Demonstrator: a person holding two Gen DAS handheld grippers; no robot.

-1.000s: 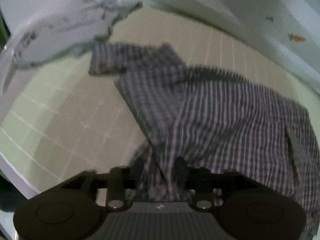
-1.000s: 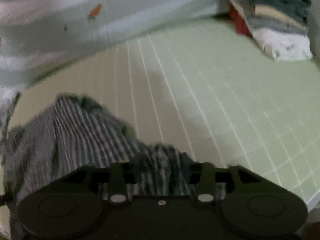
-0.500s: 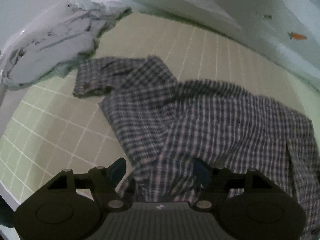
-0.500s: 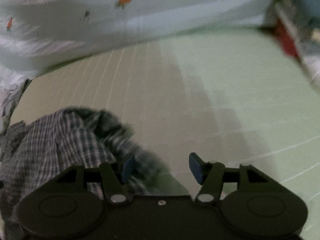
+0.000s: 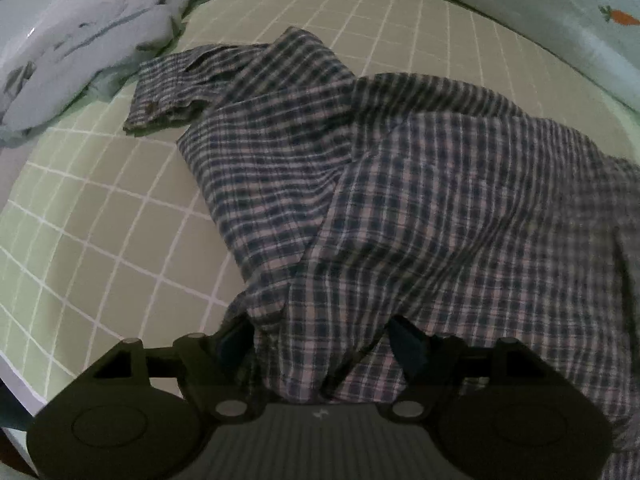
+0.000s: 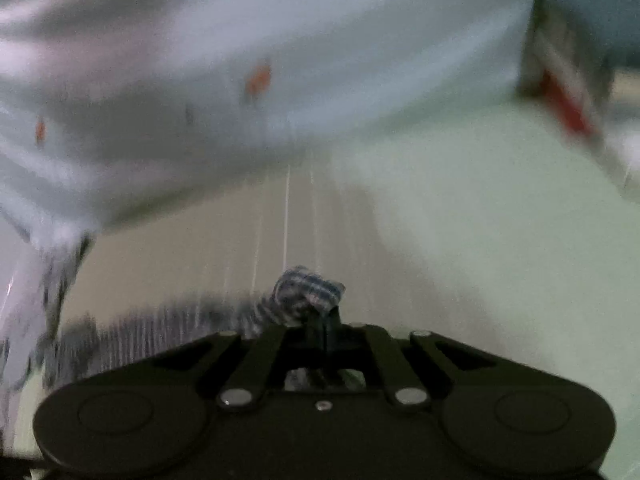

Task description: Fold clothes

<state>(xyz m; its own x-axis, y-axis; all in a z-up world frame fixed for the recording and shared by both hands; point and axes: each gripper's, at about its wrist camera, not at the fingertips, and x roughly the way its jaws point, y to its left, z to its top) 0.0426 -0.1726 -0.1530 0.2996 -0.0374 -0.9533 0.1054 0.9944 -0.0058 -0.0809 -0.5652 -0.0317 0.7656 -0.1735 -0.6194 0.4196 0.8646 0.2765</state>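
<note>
Plaid shirt (image 5: 420, 208) rumpled on bed (image 5: 100, 220). Left tool (image 5: 324, 340) apart; right tool (image 6: 320, 322) clamped on cloth. Next: spread flat.

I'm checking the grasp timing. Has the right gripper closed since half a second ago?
Yes. The right gripper, open then, is shut on the plaid shirt; its view is motion-blurred, and the carrot-print bedding fills more of the frame.

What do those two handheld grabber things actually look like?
Both look alike: the left gripper and right gripper have matte black bodies with two round raised discs, silver rivets and black linkage bars. The left's fingers carry dark blue pads. No cables or sleeves show.
</note>
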